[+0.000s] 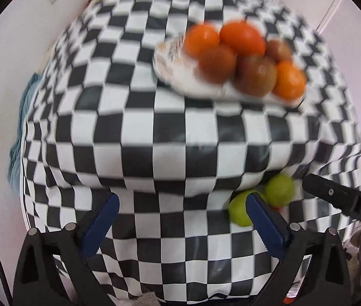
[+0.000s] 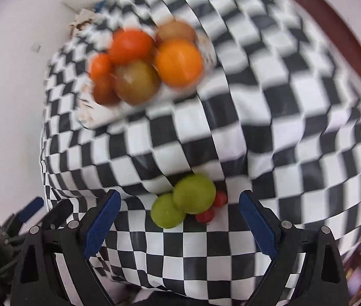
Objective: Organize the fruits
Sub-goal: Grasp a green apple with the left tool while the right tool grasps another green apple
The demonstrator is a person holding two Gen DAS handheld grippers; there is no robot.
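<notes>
A white plate (image 1: 180, 81) on the checkered cloth holds several orange and brownish fruits (image 1: 241, 38); it also shows in the right wrist view (image 2: 98, 117), fruits (image 2: 178, 61) piled on it. Two green fruits (image 2: 193, 196) and two small red ones (image 2: 206, 215) lie near the cloth's front fold; the green ones show in the left wrist view (image 1: 280, 186). My left gripper (image 1: 180, 219) is open and empty, left of the green fruits. My right gripper (image 2: 179, 219) is open and empty, the green fruits just ahead between its fingers. Both views are blurred.
The black-and-white checkered cloth (image 1: 155, 140) covers a raised table and hangs down at the front. White walls stand left and behind. Blue fabric (image 1: 19, 127) shows at the left edge. The right gripper's body (image 1: 346, 199) shows at the right of the left wrist view.
</notes>
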